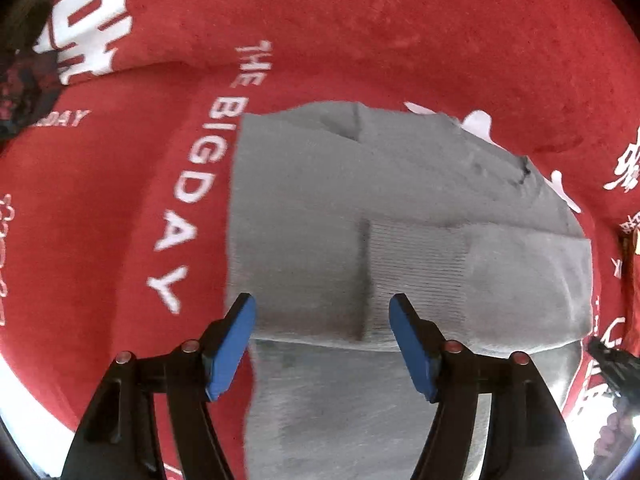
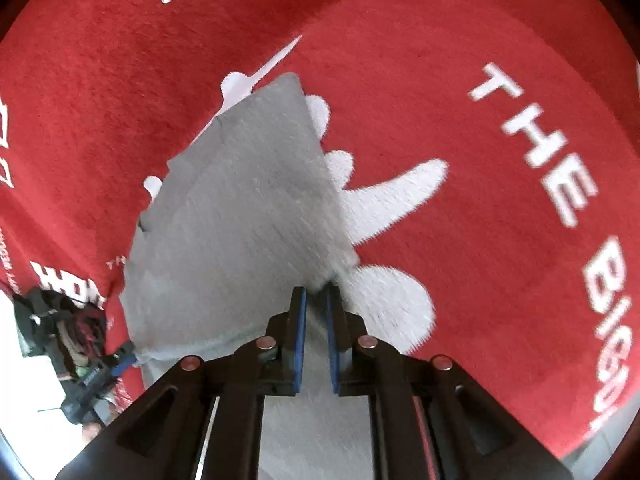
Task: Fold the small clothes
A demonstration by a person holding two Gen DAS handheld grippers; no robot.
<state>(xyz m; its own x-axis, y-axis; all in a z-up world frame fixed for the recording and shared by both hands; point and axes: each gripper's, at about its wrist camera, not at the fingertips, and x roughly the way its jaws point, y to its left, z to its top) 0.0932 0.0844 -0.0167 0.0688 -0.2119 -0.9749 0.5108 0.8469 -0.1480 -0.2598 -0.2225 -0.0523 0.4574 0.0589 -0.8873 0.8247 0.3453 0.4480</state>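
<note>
Grey knit garment (image 1: 400, 208) lying folded on red printed cloth (image 1: 360, 40). Left claw (image 1: 322, 316) parted wide above its near edge, gripping nothing. Right claw (image 2: 316, 294) nearly closed, pinching the garment's near corner; far end resting flat.

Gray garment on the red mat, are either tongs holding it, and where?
The right tongs pinch the gray garment at its near edge. The left tongs are open, holding nothing.
</note>
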